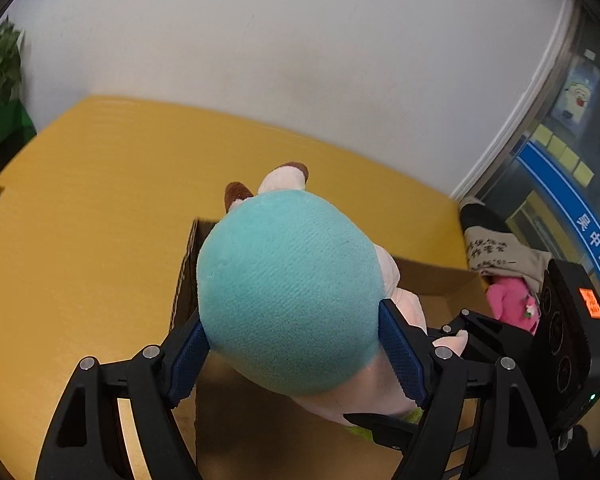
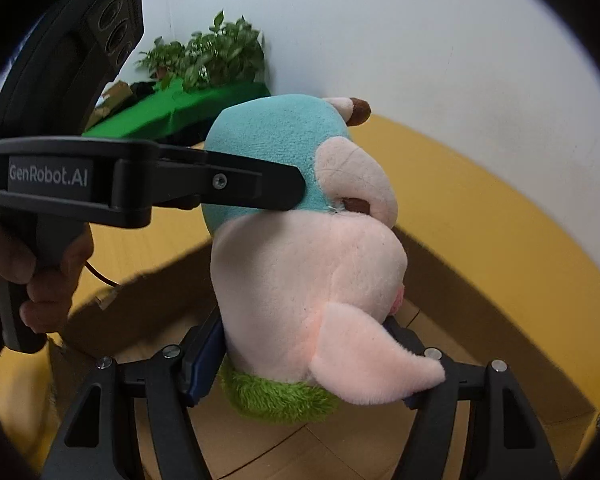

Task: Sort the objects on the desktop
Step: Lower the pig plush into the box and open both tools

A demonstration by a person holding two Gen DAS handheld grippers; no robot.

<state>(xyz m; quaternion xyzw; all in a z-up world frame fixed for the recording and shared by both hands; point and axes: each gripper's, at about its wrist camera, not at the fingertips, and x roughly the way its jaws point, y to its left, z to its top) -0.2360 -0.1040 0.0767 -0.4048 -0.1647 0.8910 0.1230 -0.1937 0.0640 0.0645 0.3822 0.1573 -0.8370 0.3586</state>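
Blue pads [image 1: 188,360] of my left gripper [image 1: 294,354] press both sides of the plush toy [image 1: 290,292], closed onto its teal body. From that wrist I see a round teal fuzzy bulk, pale pink limbs tipped brown beyond it. It hangs above an open cardboard box [image 1: 432,280] on the yellow table [image 1: 92,208]; a pink toy [image 1: 510,300] lies at the box's right end. From my right wrist, the right gripper [image 2: 312,364] clamps the plush toy [image 2: 308,276] at its lower end: pink head, floppy ear, green fringe beneath. The left gripper [image 2: 300,190] pinches the teal part above the box [image 2: 480,292]. Potted plant [image 2: 208,56] at rear left.
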